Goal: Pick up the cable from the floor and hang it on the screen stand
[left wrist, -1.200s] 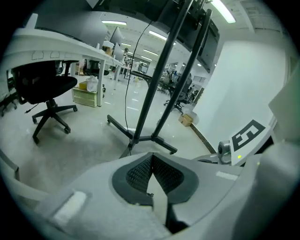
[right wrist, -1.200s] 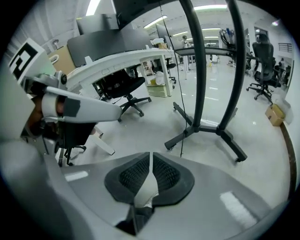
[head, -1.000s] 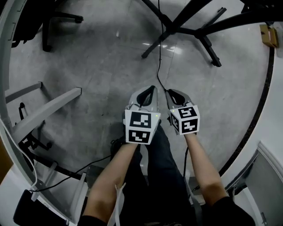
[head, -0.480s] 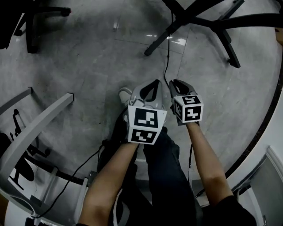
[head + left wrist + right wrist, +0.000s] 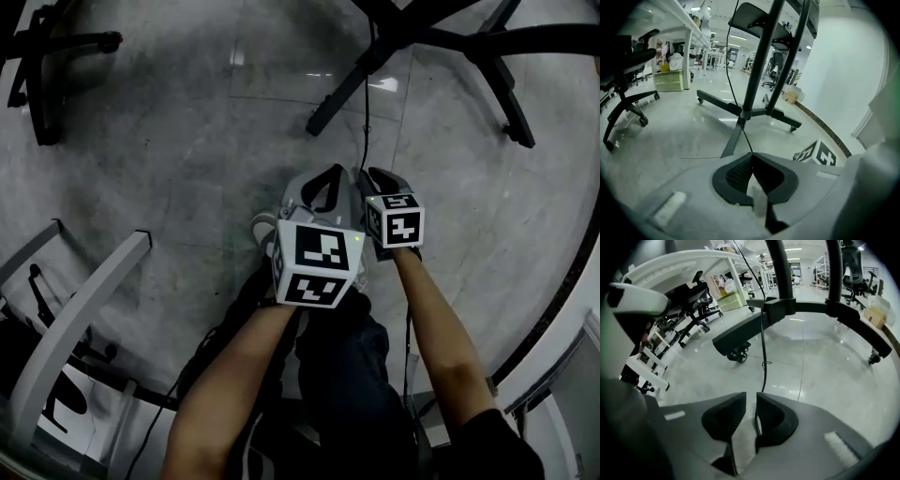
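A thin black cable [image 5: 734, 92] hangs from the black screen stand [image 5: 756, 79] down to my left gripper [image 5: 751, 153], which is shut on it at the jaw tips. In the head view both grippers sit side by side above the person's legs, the left gripper [image 5: 330, 173] beside the right gripper [image 5: 373, 174], just short of the stand's base legs [image 5: 412, 33]. The cable [image 5: 365, 112] drops between them. My right gripper [image 5: 750, 397] is opening. The cable [image 5: 763, 343] reaches the mouth of its gap, and the pads do not press on it.
Black office chairs [image 5: 47, 56] stand at the far left. A white desk frame [image 5: 80, 305] lies at the near left. The person's shoe [image 5: 265, 225] is just left of the grippers. A dark curved strip [image 5: 562, 272] runs along the floor at the right.
Both grippers have moved forward toward the stand's base legs. The left gripper's marker cube now looks larger and nearer to the camera.
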